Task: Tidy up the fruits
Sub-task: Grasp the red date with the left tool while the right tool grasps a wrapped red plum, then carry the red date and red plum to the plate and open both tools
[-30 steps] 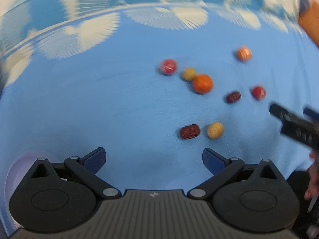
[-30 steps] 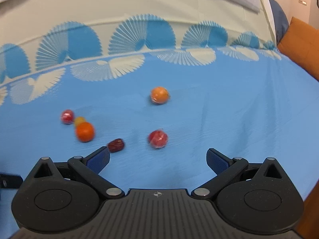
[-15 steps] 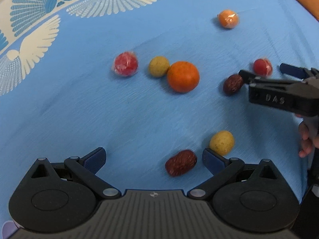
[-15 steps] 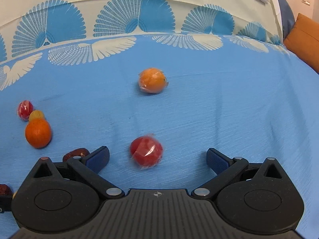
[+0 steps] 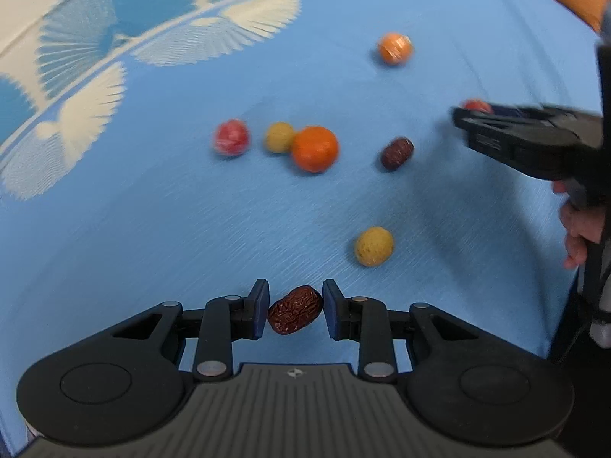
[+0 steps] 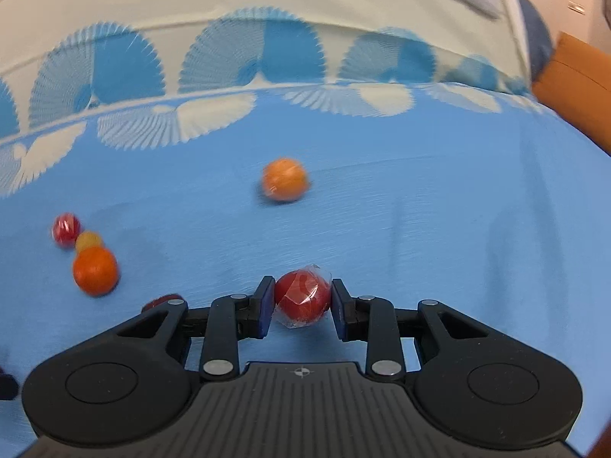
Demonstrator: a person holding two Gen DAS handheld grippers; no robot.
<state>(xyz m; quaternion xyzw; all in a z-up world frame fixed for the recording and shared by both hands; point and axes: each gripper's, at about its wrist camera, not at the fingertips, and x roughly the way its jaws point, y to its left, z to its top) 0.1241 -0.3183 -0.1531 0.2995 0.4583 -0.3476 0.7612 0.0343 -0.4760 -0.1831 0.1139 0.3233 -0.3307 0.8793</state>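
Fruits lie scattered on a blue cloth (image 5: 152, 229). My left gripper (image 5: 294, 309) is shut on a wrinkled dark red date (image 5: 294, 310). My right gripper (image 6: 303, 299) is shut on a red fruit in clear wrap (image 6: 303, 297); it also shows at the right of the left wrist view (image 5: 473, 114). On the cloth lie a big orange (image 5: 315, 149), a yellow fruit (image 5: 280, 136) beside it, a wrapped red fruit (image 5: 231, 138), a second date (image 5: 397, 153), another yellow fruit (image 5: 373, 246) and a wrapped orange fruit (image 5: 395, 48).
The cloth has a white band with blue fan patterns (image 6: 248, 65) at the far side. An orange cushion (image 6: 576, 87) sits at the far right. A hand (image 5: 584, 229) holds the right gripper's handle.
Both grippers have closed: the left on the near date, the right on the wrapped red fruit. Both moved forward onto their fruit.
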